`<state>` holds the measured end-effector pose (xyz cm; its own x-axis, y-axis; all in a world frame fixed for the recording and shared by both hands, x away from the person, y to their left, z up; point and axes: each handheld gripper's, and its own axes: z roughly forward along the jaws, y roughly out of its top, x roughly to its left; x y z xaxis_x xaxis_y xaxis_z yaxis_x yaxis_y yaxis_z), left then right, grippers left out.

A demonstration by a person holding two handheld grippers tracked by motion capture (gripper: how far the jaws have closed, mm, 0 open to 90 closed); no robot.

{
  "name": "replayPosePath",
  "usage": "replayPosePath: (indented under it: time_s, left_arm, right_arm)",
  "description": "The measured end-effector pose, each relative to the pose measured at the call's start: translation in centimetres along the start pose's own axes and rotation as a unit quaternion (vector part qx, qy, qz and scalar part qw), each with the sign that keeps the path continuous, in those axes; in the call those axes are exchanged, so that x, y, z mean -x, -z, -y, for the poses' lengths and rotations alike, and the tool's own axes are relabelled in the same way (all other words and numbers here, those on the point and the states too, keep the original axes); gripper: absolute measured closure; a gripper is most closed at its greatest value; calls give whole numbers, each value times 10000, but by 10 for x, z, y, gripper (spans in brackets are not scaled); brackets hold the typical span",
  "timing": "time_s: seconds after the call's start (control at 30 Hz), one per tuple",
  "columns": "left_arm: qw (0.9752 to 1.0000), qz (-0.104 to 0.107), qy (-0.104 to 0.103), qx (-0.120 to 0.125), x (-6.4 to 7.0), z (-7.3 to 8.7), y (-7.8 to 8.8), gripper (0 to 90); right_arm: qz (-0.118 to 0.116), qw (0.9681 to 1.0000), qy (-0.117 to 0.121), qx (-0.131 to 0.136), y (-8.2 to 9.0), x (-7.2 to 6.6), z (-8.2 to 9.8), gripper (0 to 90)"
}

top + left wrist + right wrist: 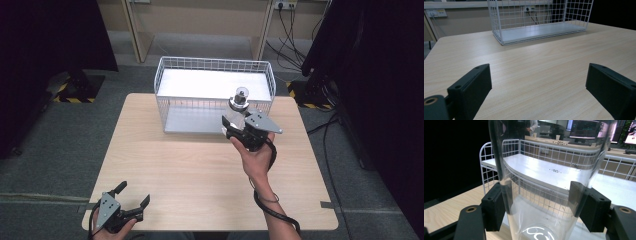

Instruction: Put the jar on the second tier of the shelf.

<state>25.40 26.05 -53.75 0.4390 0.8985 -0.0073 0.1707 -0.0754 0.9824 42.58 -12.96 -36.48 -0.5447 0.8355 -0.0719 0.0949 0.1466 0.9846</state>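
Note:
A clear plastic bottle (237, 111) with a silver collar and a domed clear cap is held off the table, just in front of the white wire basket (215, 61). My right gripper (234, 129) is shut on its lower body. In the right gripper view the see-through, roughly upright wall of the bottle (544, 170), with small printed scale marks, stands between the pads (495, 207) of the right gripper (539, 205), which press on both sides. My left gripper (134, 194) rests at the table's front left corner, open with nothing between its fingers; in its own view the left gripper (539, 82) points toward the basket (499, 25).
The basket (484, 152), with a white floor, stands at the far middle of the light wooden table (200, 175). Black curtains flank both sides. Cables trail on the grey floor at the right. A person's right forearm comes in from the bottom.

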Motion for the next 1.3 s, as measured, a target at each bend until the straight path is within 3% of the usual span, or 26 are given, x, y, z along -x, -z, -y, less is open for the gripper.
replayPosePath:
  time_s: [0.57,1.3]
  left_arm:
    - [10000,0,4,-6,0,0,0,59]
    - [10000,9,39,7,-1,0,0,59]
  right_arm:
    - [-7,10000,-40,79,-11,2,-25,317]
    - [172,9998,-83,108,-31,14,-59,317]
